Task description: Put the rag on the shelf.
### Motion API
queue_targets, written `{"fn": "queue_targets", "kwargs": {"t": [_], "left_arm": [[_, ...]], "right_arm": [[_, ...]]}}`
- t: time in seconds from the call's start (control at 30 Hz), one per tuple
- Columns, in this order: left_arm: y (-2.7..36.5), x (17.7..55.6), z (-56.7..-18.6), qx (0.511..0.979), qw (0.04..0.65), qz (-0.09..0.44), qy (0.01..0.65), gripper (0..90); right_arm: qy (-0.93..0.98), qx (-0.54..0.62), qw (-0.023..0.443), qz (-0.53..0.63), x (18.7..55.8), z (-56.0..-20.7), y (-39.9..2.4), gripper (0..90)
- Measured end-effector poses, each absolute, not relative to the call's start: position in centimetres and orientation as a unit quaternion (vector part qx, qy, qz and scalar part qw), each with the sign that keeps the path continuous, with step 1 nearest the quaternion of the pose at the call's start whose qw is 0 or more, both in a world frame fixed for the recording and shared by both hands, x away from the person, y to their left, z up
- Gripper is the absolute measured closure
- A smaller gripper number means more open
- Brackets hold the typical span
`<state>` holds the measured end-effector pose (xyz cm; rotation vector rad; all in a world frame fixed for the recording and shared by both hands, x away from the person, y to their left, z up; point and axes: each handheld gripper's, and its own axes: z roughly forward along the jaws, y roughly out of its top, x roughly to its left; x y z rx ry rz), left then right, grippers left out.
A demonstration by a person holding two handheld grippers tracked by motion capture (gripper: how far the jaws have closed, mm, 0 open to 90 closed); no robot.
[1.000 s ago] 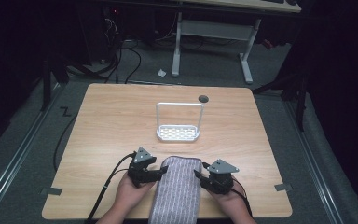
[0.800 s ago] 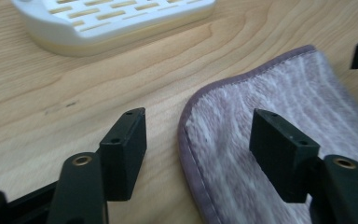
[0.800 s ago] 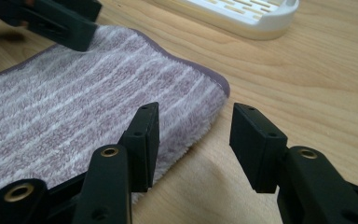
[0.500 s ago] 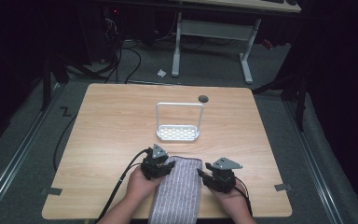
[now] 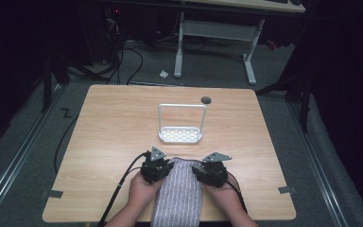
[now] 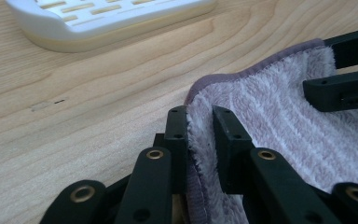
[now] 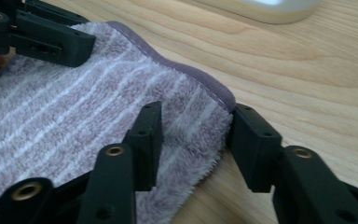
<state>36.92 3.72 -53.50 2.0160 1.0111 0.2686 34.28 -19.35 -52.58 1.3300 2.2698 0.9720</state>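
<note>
From the high view, a striped grey-mauve towel point(image 5: 179, 191) lies on the near edge of the wooden table point(image 5: 104, 127), its near end cut off by the frame. The left gripper point(image 5: 163, 166) and right gripper point(image 5: 204, 171) sit at its two far corners; their jaws are hard to make out here. Beyond stands a white slotted rack point(image 5: 181, 135) with a wire hoop.

In the left gripper view, the black jaws have just been closing and pinch the towel's point(image 6: 279, 126) fluffy hemmed edge.

In the right gripper view, the jaws have been closing but stand spread astride the towel's point(image 7: 74, 107) corner, one resting on the pile, one just outside the hem.
</note>
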Motion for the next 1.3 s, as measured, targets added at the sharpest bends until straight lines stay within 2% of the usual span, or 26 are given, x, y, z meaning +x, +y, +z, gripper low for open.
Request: {"fn": "queue_targets", "kwargs": {"t": [0.13, 0.17, 0.33, 0.7, 1.3], "left_arm": [[4.0, 37.0, -53.5, 0.798, 0.426, 0.101, 0.415, 76.8], [4.1, 37.0, -53.5, 0.797, 0.427, 0.096, 0.417, 76.9], [4.2, 37.1, -53.6, 0.793, 0.430, 0.090, 0.421, 78.1], [5.2, 37.1, -53.5, 0.769, 0.469, 0.082, 0.427, 78.4], [5.8, 35.9, -49.3, 0.741, 0.503, 0.176, 0.408, 78.4]], "right_arm": [[0.800, 0.464, 0.161, 0.345, 34.4, -52.6, -19.0, 70.2], [0.808, 0.452, 0.160, 0.342, 34.5, -52.5, -18.9, 76.0], [0.812, 0.439, 0.165, 0.349, 34.2, -52.6, -18.8, 82.5], [0.793, 0.419, 0.193, 0.398, 33.3, -52.2, -19.2, 83.3], [0.766, 0.400, 0.256, 0.433, 33.8, -48.8, -17.5, 83.3]]}}
